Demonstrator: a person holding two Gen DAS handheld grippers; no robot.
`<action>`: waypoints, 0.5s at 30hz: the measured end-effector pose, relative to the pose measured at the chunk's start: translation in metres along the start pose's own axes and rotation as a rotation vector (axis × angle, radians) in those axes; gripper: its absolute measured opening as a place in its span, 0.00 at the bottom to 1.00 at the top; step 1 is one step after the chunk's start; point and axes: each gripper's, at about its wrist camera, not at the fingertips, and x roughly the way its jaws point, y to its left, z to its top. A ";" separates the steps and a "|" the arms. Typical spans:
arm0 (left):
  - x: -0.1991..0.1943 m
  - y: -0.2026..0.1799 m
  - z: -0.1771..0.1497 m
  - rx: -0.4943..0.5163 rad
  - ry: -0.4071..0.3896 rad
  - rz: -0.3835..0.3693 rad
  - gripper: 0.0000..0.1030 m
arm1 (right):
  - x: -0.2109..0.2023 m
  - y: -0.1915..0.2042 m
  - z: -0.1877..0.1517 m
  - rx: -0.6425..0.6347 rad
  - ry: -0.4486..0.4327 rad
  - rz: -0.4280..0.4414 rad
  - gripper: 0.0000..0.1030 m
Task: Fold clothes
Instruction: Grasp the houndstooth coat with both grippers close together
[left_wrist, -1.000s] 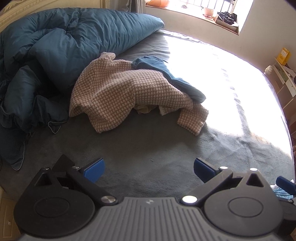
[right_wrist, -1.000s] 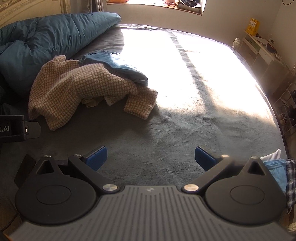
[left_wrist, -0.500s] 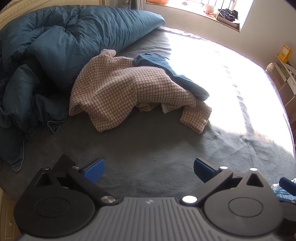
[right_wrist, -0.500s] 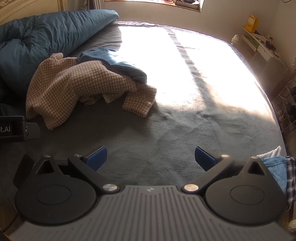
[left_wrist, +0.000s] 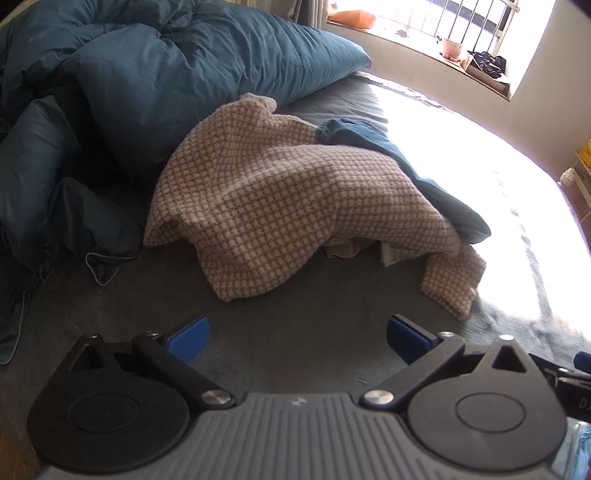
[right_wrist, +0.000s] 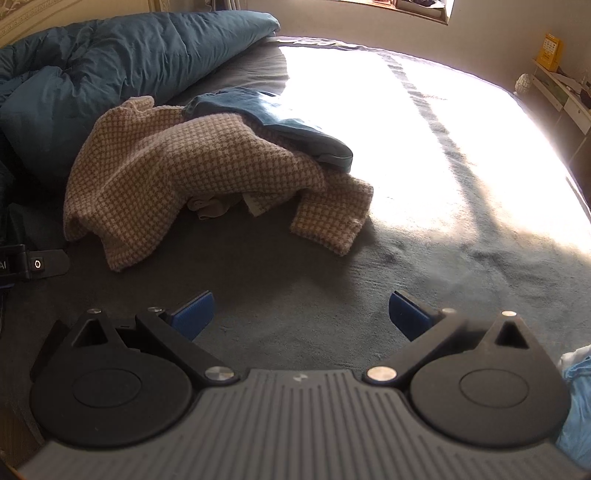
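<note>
On the grey bed (left_wrist: 303, 343), just in front of the rumpled blue duvet (left_wrist: 177, 70), lies the heap of clothes with a brown-and-cream checked sweater (left_wrist: 280, 206) draped over the top. A blue denim garment (left_wrist: 417, 166) sticks out from behind the sweater on the side toward the sunlit stretch of the bed, and a scrap of pale cloth (left_wrist: 347, 249) peeks from under the sweater's front edge. One checked sleeve trails off the heap toward the sunlight and ends flat on the bed. The left claw (left_wrist: 297, 338) hangs over bare bed surface just short of the sweater's nearest hem, its blue fingers (left_wrist: 188, 338) spread wide with nothing between them. The right claw (right_wrist: 301, 314) is likewise released and empty, over the bed a little farther back from the sweater (right_wrist: 177, 173), facing the trailing sleeve. In the right wrist view the denim garment (right_wrist: 288, 125) lies on top of the sweater's far side, half in the sun. Some light blue fabric (right_wrist: 576, 406) shows at the edge beside the right claw, well apart from the sweater. A window sill (left_wrist: 436, 48) with small items runs beyond the duvet.
</note>
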 end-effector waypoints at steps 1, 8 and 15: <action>0.020 0.009 0.007 0.008 -0.023 0.020 1.00 | 0.022 0.005 0.006 -0.005 -0.005 0.023 0.99; 0.152 0.066 0.091 0.085 -0.189 0.168 0.99 | 0.139 0.050 0.078 -0.087 -0.173 0.170 0.98; 0.228 0.078 0.174 0.232 -0.301 0.243 0.91 | 0.217 0.117 0.178 -0.319 -0.325 0.297 0.98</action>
